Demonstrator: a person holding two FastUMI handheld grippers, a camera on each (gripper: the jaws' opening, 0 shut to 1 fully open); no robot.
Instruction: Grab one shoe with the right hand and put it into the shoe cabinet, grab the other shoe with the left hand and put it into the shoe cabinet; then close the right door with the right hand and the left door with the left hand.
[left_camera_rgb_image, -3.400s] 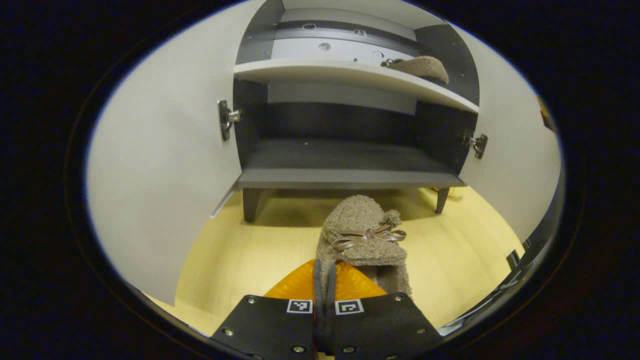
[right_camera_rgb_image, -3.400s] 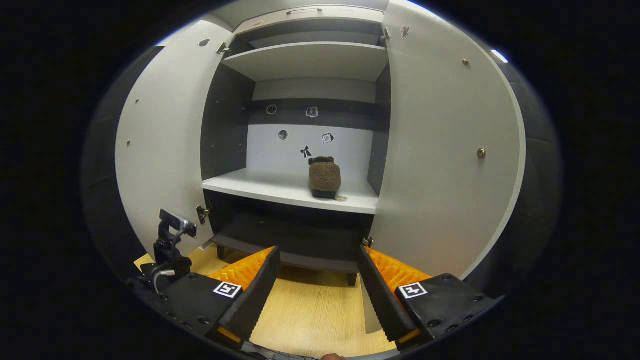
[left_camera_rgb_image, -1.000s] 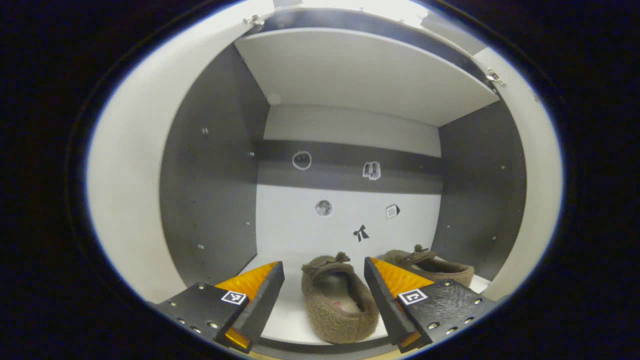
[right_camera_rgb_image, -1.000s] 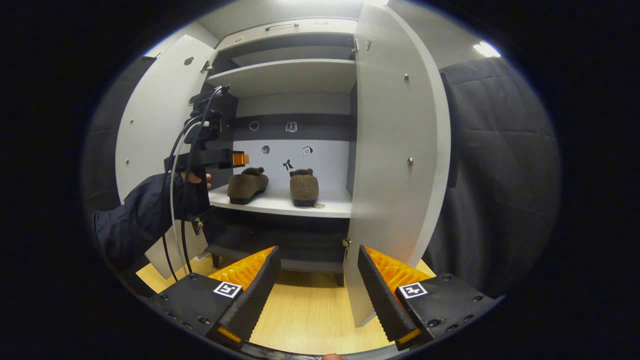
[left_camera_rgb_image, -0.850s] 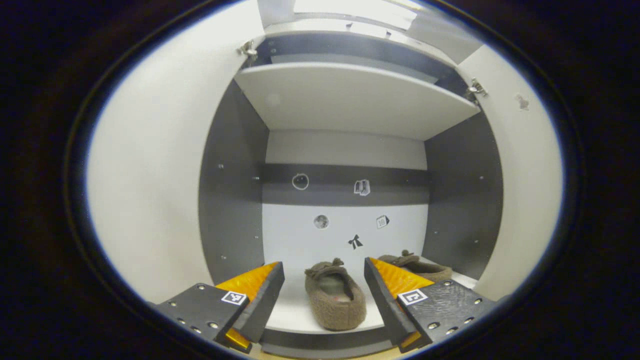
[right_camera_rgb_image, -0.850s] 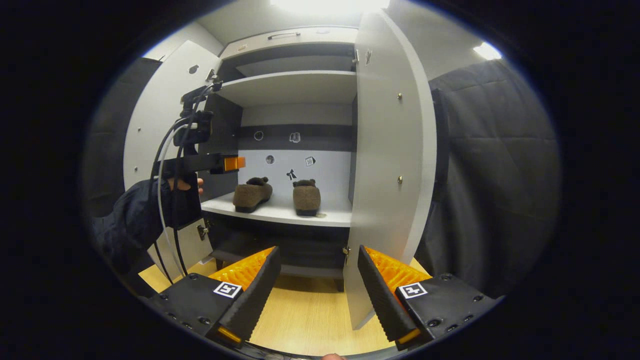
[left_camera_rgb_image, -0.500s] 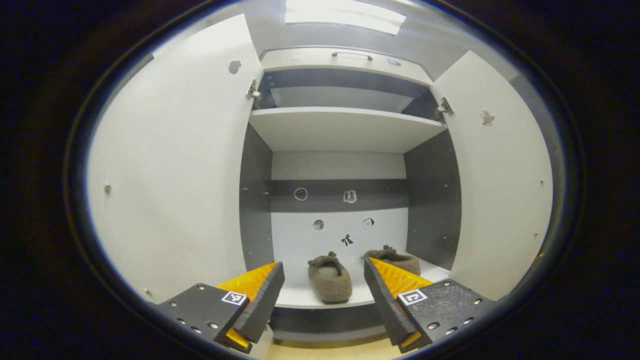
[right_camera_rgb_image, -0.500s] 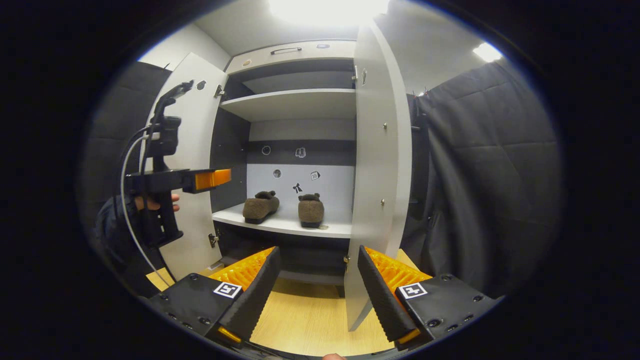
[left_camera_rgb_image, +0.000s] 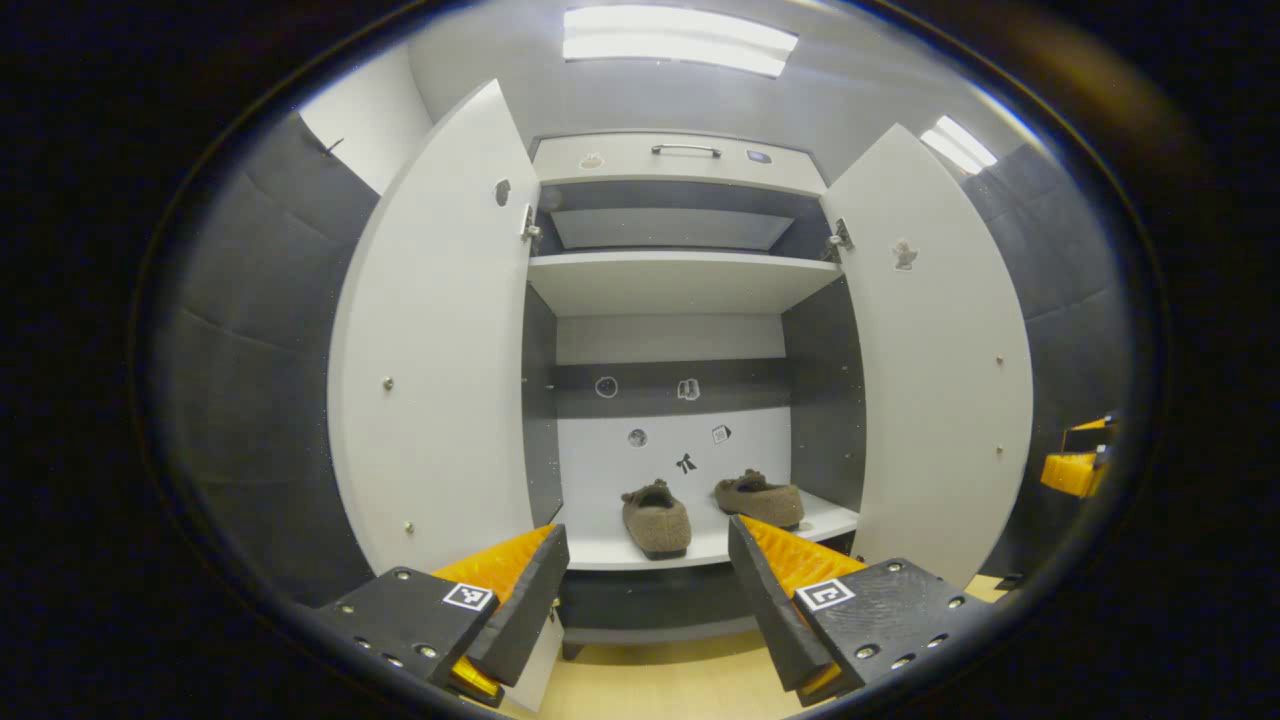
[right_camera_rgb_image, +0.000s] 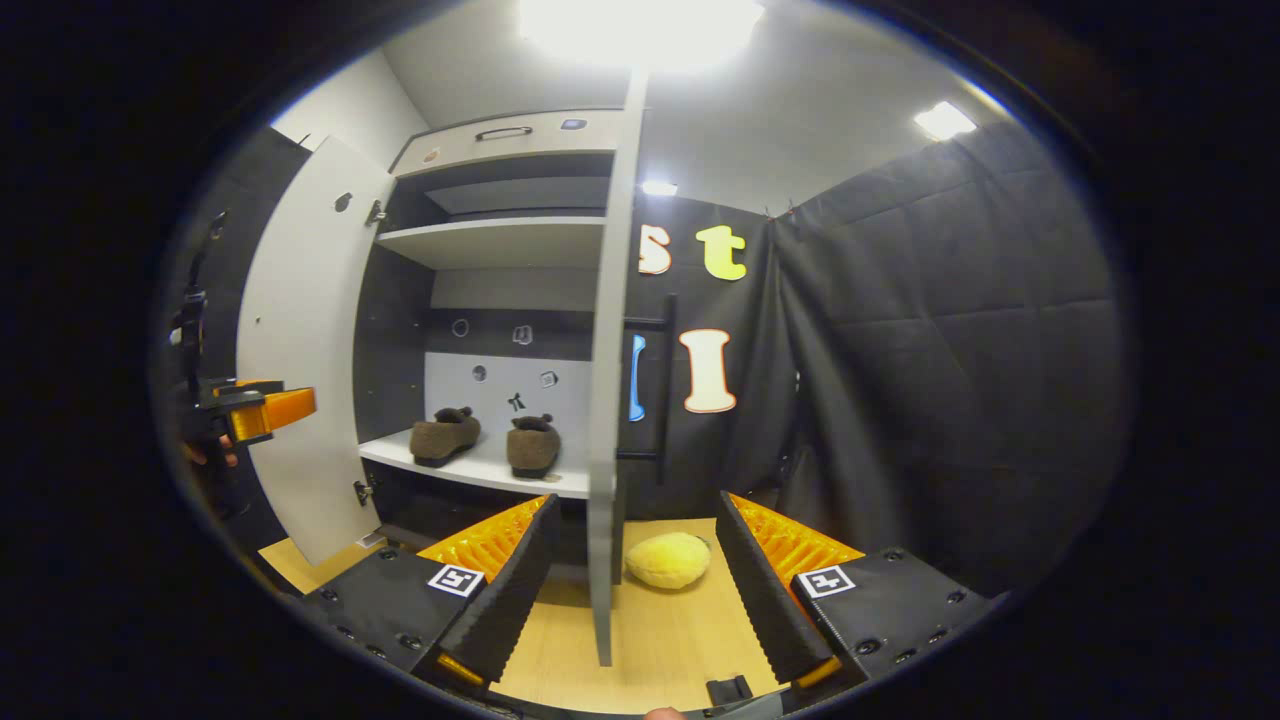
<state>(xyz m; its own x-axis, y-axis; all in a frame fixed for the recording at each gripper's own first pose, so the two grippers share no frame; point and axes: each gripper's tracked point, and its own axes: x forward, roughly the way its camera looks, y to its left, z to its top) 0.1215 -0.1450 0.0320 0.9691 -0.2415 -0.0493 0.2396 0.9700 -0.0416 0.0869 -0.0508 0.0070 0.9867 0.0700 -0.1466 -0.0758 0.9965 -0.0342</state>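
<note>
In the left gripper view the shoe cabinet (left_camera_rgb_image: 668, 160) fills the middle of the frame with both doors swung open; the left door (left_camera_rgb_image: 440, 340) stands at centre left and the right door (left_camera_rgb_image: 935, 370) at centre right; on the white middle shelf (left_camera_rgb_image: 700, 545), low in the centre, sit the two brown fuzzy shoes, one shoe (left_camera_rgb_image: 656, 518) heel toward the camera and the other shoe (left_camera_rgb_image: 760, 498) just to its right, angled, near each other but apart; the left gripper (left_camera_rgb_image: 648, 610) shows at the bottom of the frame with its fingers spread wide and nothing between them, well short of the shelf; at the far right edge a bit of the other gripper (left_camera_rgb_image: 1075, 468) shows, too small to tell its state; ceiling lights (left_camera_rgb_image: 680, 40) glow at the top. In the right gripper view the right gripper (right_camera_rgb_image: 632, 592) sits at the bottom, fingers wide apart and holding nothing; the right door (right_camera_rgb_image: 608, 380) is seen edge-on, running down the centre between the two fingers, though whether it touches either I cannot tell; left of it both shoes (right_camera_rgb_image: 445, 436) (right_camera_rgb_image: 533, 445) rest on the shelf; a yellow plush toy (right_camera_rgb_image: 668, 560) lies on the wooden floor (right_camera_rgb_image: 640, 640) just right of the door's lower edge; the left gripper (right_camera_rgb_image: 262, 412) juts in at the left edge, a hand (right_camera_rgb_image: 205, 452) behind it.
</note>
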